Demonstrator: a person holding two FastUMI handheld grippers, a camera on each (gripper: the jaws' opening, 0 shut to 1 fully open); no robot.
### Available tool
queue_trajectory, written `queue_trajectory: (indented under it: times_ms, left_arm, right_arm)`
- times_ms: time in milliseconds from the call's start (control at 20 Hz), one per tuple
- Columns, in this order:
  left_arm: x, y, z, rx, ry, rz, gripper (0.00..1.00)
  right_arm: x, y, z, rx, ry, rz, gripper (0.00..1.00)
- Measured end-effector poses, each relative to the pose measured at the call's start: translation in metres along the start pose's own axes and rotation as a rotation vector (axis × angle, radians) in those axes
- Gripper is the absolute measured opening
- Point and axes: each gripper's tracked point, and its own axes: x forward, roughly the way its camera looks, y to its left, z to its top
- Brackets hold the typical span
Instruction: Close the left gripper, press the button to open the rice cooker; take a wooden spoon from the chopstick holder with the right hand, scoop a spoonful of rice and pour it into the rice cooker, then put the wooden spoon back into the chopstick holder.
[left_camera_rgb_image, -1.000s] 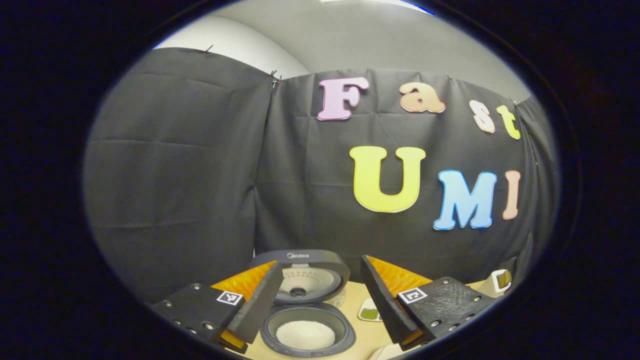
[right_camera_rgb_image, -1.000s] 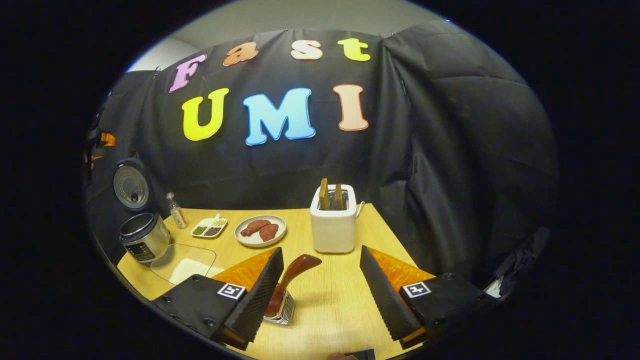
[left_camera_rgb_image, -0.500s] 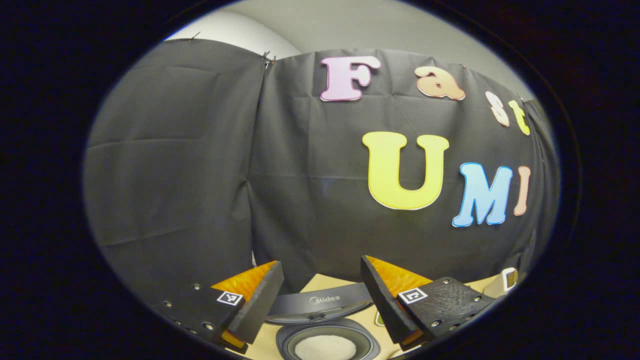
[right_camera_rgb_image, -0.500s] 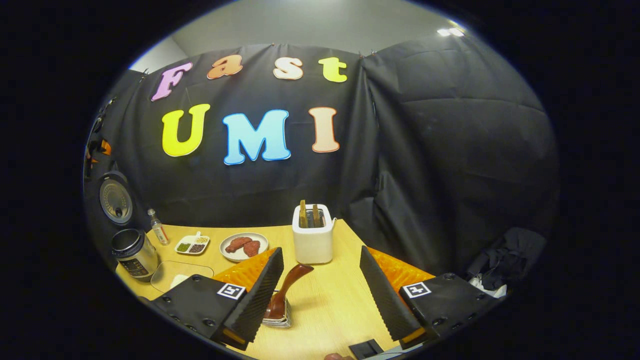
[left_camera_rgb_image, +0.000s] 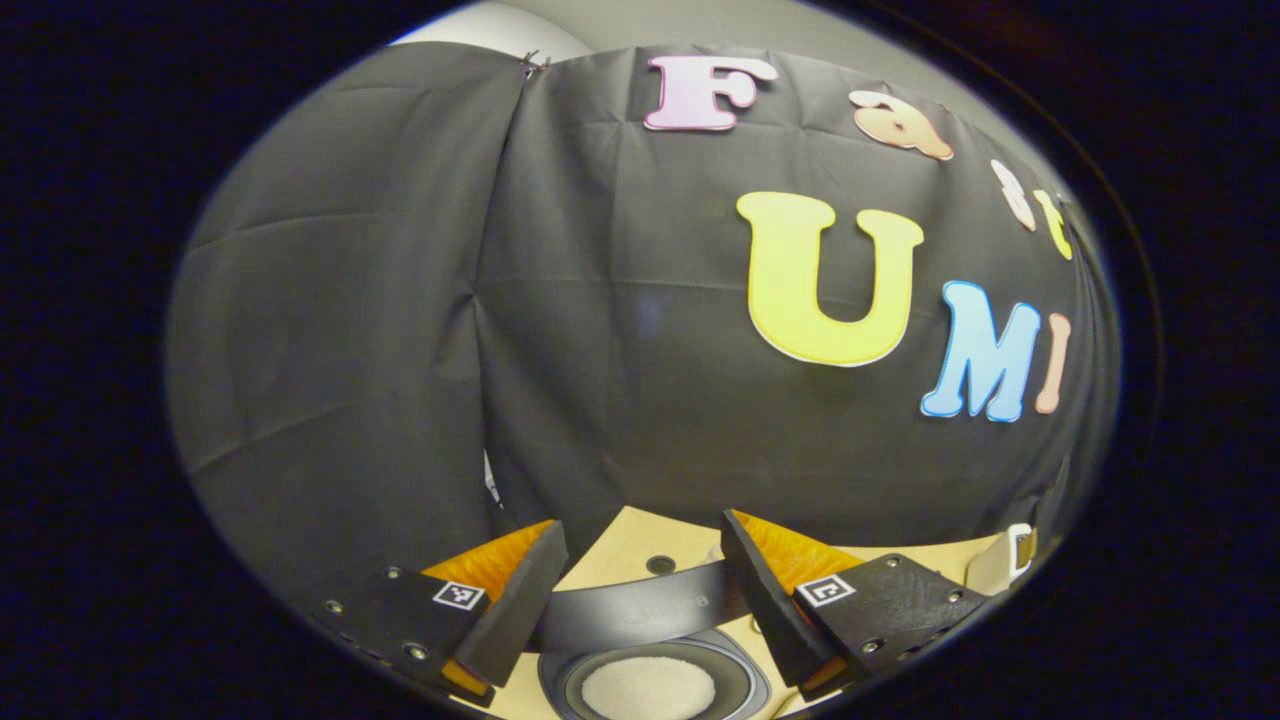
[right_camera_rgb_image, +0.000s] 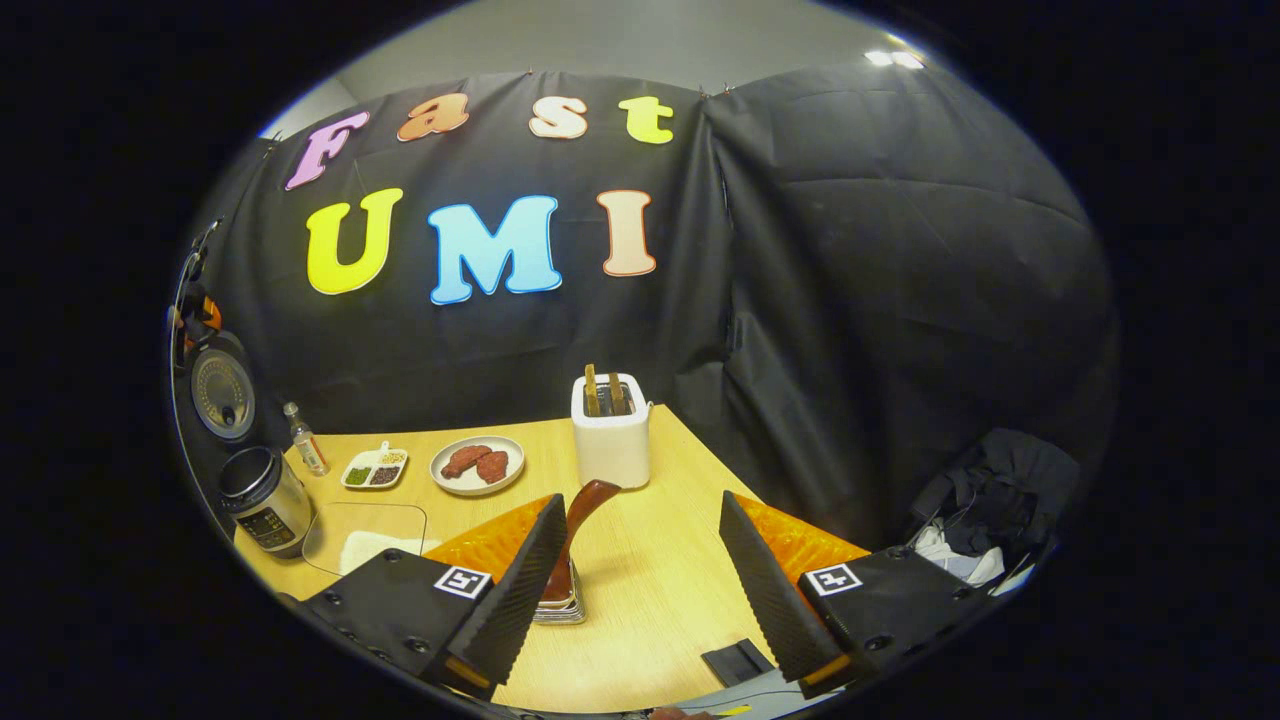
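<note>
The rice cooker's inner pot (left_camera_rgb_image: 648, 688) holds white rice and sits just below my left gripper (left_camera_rgb_image: 642, 525), which is open above it. The raised lid (left_camera_rgb_image: 640, 615) shows edge-on between the fingers. From the right gripper view the rice cooker (right_camera_rgb_image: 262, 495) stands at the table's far left with its lid (right_camera_rgb_image: 222, 380) up. My right gripper (right_camera_rgb_image: 642, 500) is open above the table. The wooden spoon (right_camera_rgb_image: 580, 515) stands in the metal chopstick holder (right_camera_rgb_image: 565, 605), close beside one finger and partly hidden by it. A clear container of rice (right_camera_rgb_image: 365, 535) lies by the cooker.
A white toaster (right_camera_rgb_image: 611, 430) with two slices stands at the back of the wooden table (right_camera_rgb_image: 650, 590). A plate of meat (right_camera_rgb_image: 477, 465), a divided seasoning dish (right_camera_rgb_image: 375, 468) and a small bottle (right_camera_rgb_image: 303, 452) sit left of it. A small black object (right_camera_rgb_image: 737, 660) lies near the front edge.
The left gripper has moved forward over the cooker, so the lid now shows edge-on lower in view. The right gripper has drawn back from the spoon, which stays in the holder. Both remain open.
</note>
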Motion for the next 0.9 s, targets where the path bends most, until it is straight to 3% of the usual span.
queue_trajectory:
  times_ms: [400, 900]
  left_arm:
    - [-0.026, -0.015, -0.02, -0.007, 0.007, 0.008, 0.99]
    - [-0.083, -0.037, -0.096, -0.037, 0.138, 0.02, 0.99]
  right_arm:
    - [0.019, 0.033, -0.003, -0.018, 0.016, 0.093, 0.98]
    - [0.055, 0.063, 0.003, -0.029, 0.014, 0.211, 0.98]
